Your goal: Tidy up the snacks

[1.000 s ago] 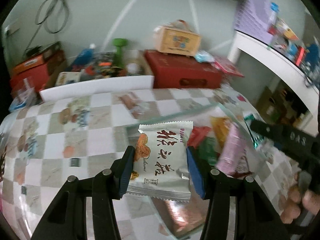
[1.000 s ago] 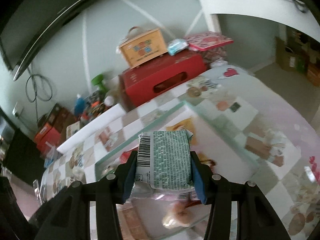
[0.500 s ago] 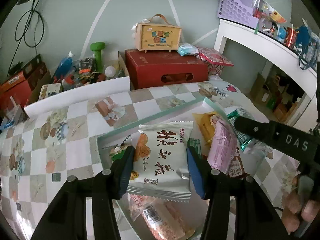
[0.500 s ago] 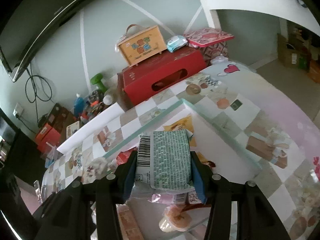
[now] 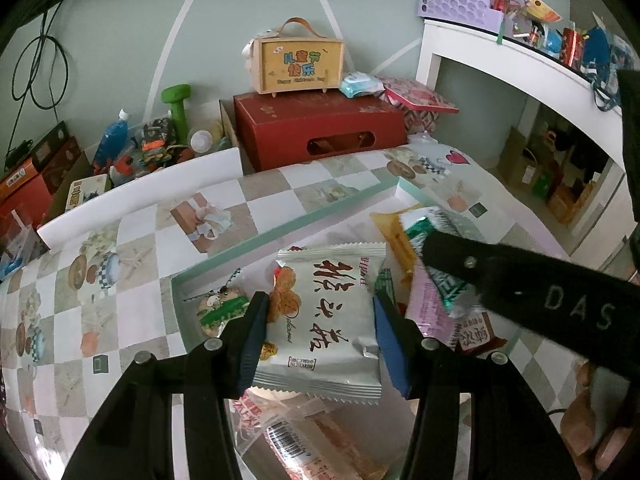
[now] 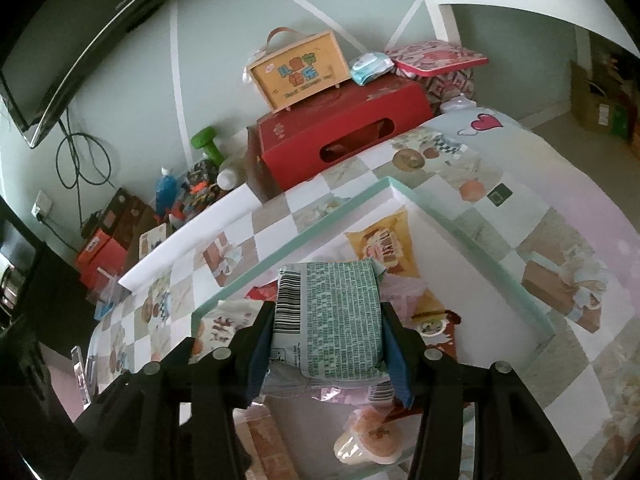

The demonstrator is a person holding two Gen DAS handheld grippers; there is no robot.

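My left gripper (image 5: 320,328) is shut on a white snack packet with red characters (image 5: 326,320) and holds it above a shallow white tray with a mint-green rim (image 5: 280,236). My right gripper (image 6: 326,340) is shut on a green snack packet with a barcode (image 6: 328,320), also above the tray (image 6: 460,232). The right gripper's black finger (image 5: 520,280) crosses the left wrist view at the right. Several snack packets lie in the tray, among them a yellow one (image 6: 384,248) and a pink one (image 5: 428,300).
The tray sits on a checkered tablecloth (image 5: 120,280). Behind the table stand a red box (image 5: 320,136) with a wooden case (image 5: 300,64) on it, a green dumbbell (image 5: 176,108), bottles and boxes. A white shelf (image 5: 520,64) stands at the right.
Both grippers have kept their packets and moved in over the tray. The tray's contents now show more fully under them, and the right gripper's finger looms larger in the left wrist view.
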